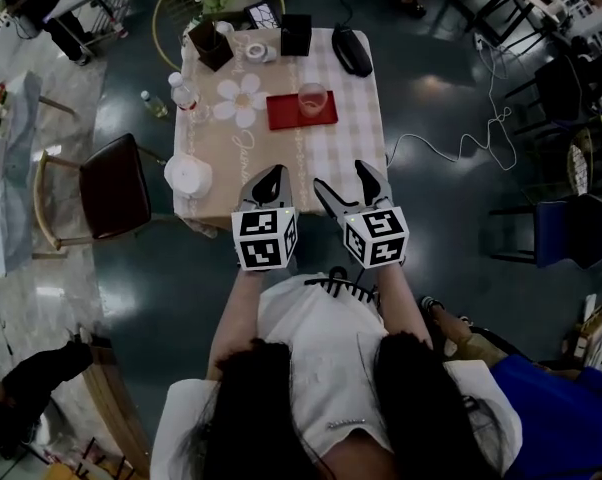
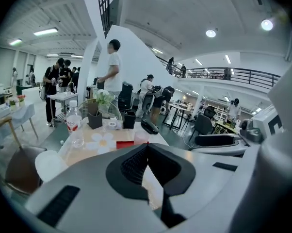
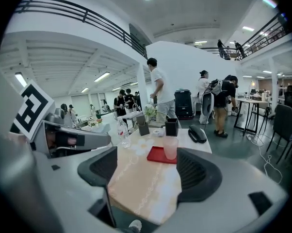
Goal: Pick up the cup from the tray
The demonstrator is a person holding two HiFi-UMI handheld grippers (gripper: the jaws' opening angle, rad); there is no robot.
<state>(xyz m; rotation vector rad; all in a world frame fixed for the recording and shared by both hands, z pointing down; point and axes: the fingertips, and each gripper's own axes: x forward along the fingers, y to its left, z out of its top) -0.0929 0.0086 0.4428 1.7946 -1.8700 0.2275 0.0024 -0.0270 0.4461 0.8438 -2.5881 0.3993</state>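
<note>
Two grippers wait at the near edge of the table (image 1: 326, 153), and neither one touches anything yet. The cup (image 1: 312, 98) stands upright on the right part of the red tray (image 1: 286, 113), on the far half of the table. It is well apart from both of your grippers, straight ahead and away from you.

Your right gripper (image 1: 343, 183) looks like the better one for the job. Its jaws are spread wide, and nothing is between them but bare tablecloth. In the right gripper view you see the cup (image 3: 170, 147) far off in the gap of that gripper (image 3: 148, 174), sitting closer to the right-hand jaw than to the left one. So I think you need to reach forward across the table and shift a little to put the cup in the middle of the gap.

Your left gripper (image 1: 271, 180) has its jaws pressed together at the tips, and it holds nothing. From the head view the cup lies a bit to its right.

The cup is tall and round, so come at it from the side, with one jaw on each side of it.
</note>
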